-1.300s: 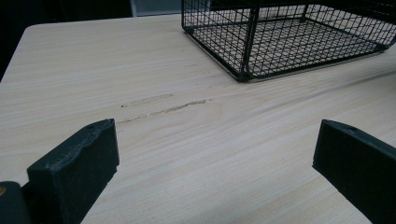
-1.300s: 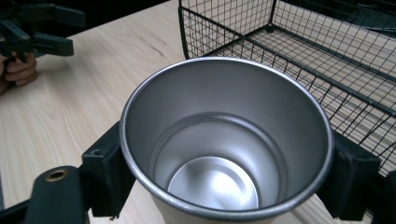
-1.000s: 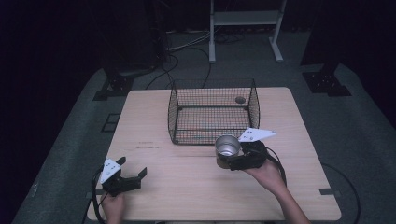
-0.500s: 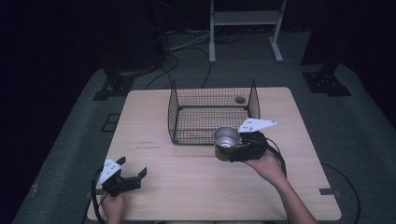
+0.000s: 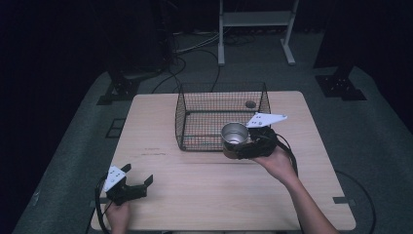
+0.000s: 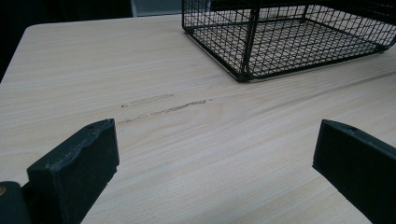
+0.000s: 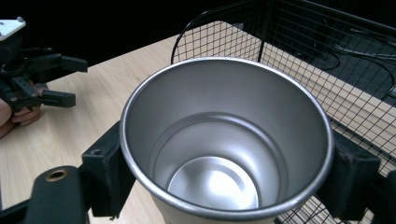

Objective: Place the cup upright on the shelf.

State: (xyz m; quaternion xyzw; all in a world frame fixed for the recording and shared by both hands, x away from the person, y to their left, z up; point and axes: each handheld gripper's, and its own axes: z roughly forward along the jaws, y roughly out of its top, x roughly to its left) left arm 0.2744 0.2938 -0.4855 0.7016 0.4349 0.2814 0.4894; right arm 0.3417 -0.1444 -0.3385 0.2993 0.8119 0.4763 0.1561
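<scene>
While the left gripper rests low on the near left corner of the desk, its jaws stand wide apart with nothing between them. A hand holds it from behind, right at the near edge. In the left gripper view, the two black jaws rise from the bottom, and bare pale wood lies between them. A few thin dark scratch marks show on the wood a little way ahead.

Farther in and to the right, the right gripper holds a shiny metal cup. Its jaws press on the cup from both sides, just under the rim. The cup stands upright with its open mouth facing up, and it is empty inside. It is up off the desk, right by the near right corner of a black wire basket. In the right gripper view, the cup is very close, the basket's wire wall is just behind it, and the left gripper shows far off at the top left.

The basket sits in the middle of the desk toward the far side. A small dark round thing lies near its far right corner, too small to tell what it is. Past the desk there is a dark floor with black cables and a white metal stand.
</scene>
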